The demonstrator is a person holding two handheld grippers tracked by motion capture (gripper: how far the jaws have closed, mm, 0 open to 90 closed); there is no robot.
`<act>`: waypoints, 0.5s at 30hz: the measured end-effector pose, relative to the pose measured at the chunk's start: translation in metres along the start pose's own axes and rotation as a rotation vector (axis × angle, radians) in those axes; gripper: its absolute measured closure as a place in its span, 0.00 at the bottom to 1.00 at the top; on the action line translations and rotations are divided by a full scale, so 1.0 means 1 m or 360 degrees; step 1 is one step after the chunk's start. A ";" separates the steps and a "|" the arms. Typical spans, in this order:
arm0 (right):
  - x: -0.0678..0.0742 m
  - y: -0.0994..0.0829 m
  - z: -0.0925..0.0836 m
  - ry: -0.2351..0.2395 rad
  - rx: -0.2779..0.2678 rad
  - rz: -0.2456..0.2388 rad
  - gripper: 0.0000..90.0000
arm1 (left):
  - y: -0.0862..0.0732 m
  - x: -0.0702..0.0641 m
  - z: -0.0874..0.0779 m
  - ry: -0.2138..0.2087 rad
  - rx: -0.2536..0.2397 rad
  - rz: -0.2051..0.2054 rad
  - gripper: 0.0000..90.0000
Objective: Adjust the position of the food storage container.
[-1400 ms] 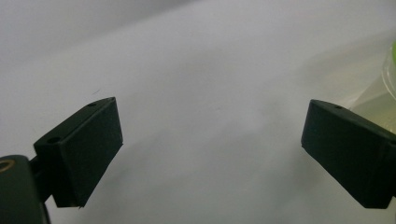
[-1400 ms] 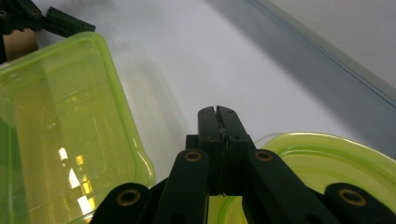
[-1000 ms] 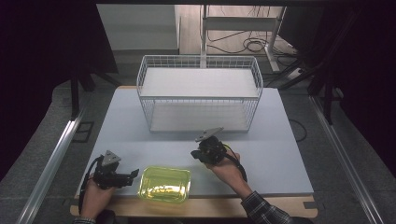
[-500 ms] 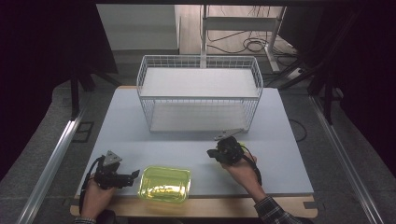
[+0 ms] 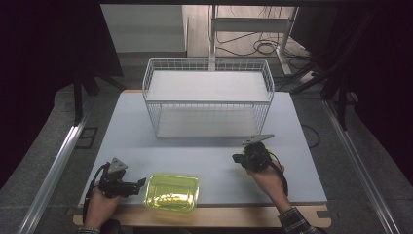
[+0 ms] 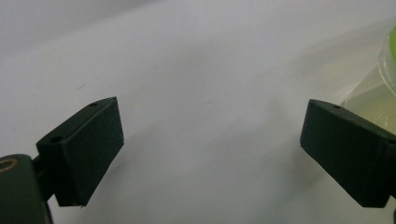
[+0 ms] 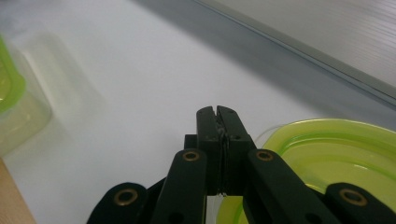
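Rt gripper (image 7: 218, 116) clamped on thin clear green-rimmed plastic lid (image 7: 327, 149), lft gripper (image 5: 141, 183) open beside lime-green plastic tub (image 5: 171, 192): best kept level, grip firm, w/ tub braced.

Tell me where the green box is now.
High view: the box sits at the table's near edge, left of centre, beside the left gripper; the right gripper holds its lid farther right.

surface: pale grey table (image 5: 214, 161) with wooden front edge | upper centre: white wire basket (image 5: 208, 97) standing on it | lower centre-left: yellow-green clear container (image 5: 171, 192) at the front edge
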State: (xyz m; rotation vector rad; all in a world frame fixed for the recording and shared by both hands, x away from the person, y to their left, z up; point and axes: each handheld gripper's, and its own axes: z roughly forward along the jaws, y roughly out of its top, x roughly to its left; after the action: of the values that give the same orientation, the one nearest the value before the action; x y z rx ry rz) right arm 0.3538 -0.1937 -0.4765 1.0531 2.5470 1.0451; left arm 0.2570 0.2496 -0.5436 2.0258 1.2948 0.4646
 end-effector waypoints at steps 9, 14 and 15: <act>-0.026 -0.015 -0.019 -0.0084 -0.0025 0.0097 0.98 | 0.000 -0.001 0.000 -0.0011 0.0008 0.0005 0.07; -0.041 -0.024 -0.030 -0.0141 -0.0040 0.0148 0.98 | 0.000 -0.002 0.001 -0.0014 0.0014 0.0012 0.08; -0.043 -0.026 -0.032 -0.0153 -0.0047 0.0160 0.98 | 0.000 -0.002 0.001 -0.0015 0.0017 0.0013 0.08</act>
State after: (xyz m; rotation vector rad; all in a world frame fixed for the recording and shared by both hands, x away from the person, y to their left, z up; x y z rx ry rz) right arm 0.3583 -0.2531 -0.4741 1.2046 2.4186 1.0267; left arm 0.2568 0.2471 -0.5437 2.0402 1.2863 0.4524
